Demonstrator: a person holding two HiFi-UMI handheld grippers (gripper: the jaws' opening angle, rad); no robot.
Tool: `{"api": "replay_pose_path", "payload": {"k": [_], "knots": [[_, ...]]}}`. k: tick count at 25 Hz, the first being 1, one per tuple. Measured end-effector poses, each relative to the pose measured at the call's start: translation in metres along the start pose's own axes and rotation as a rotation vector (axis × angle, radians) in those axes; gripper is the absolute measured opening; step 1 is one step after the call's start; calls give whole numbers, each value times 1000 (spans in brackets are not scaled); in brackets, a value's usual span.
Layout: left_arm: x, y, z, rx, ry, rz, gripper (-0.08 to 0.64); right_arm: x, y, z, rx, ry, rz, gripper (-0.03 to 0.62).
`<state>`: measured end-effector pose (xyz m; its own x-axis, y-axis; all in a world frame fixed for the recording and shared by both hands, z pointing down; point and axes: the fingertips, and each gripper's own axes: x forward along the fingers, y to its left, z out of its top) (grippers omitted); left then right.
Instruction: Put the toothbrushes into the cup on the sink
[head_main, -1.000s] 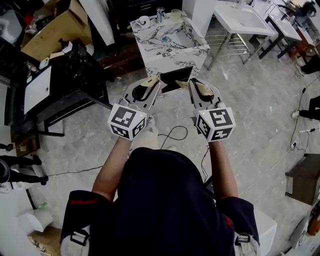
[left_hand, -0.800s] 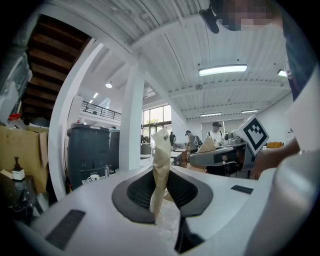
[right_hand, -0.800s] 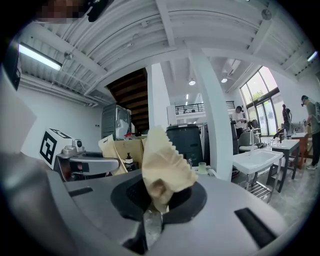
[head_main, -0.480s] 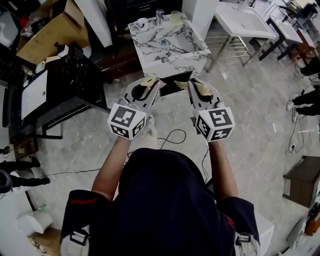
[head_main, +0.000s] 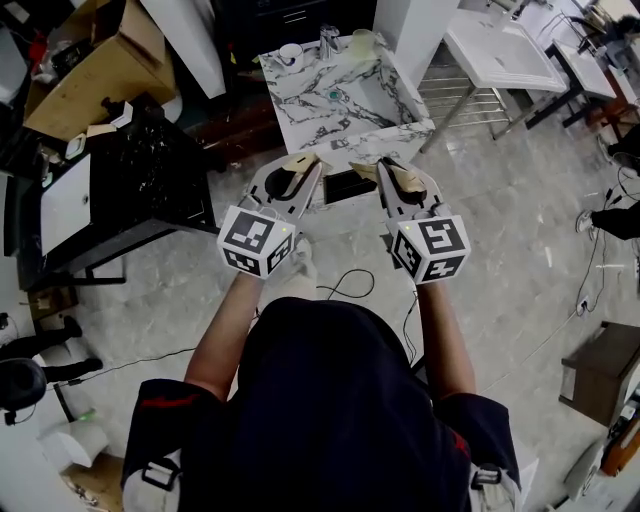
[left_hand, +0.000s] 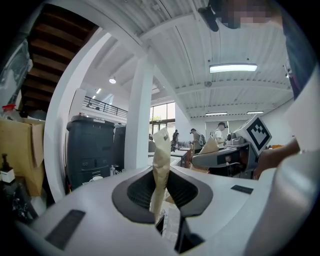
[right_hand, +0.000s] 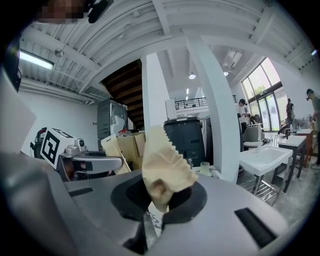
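Closed on nothing, the left tongs (head_main: 310, 163) and right tongs (head_main: 382, 166) face the marble sink (head_main: 300, 95) beside a black cabinet (head_main: 150, 165).

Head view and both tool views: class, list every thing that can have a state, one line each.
Left tool: jaws together, nothing held.
Right tool: jaws together, nothing held.
Cup: upright on the sink; contents too small to tell.
Cardboard box: open at the top.
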<state>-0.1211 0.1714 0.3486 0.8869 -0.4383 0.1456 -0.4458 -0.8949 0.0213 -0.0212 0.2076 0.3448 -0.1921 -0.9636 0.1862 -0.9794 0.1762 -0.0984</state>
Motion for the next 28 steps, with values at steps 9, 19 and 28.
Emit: {"api": "replay_pose_path", "payload": {"k": [9, 19, 28], "knots": [[39, 86, 6, -47, 6, -14, 69, 90, -11, 18, -6, 40, -10, 48], [78, 175, 1, -88, 16, -36, 69, 185, -21, 27, -5, 80, -27, 48], [103, 223, -4, -111, 23, -68, 69, 237, -30, 32, -18, 105, -55, 48]]}}
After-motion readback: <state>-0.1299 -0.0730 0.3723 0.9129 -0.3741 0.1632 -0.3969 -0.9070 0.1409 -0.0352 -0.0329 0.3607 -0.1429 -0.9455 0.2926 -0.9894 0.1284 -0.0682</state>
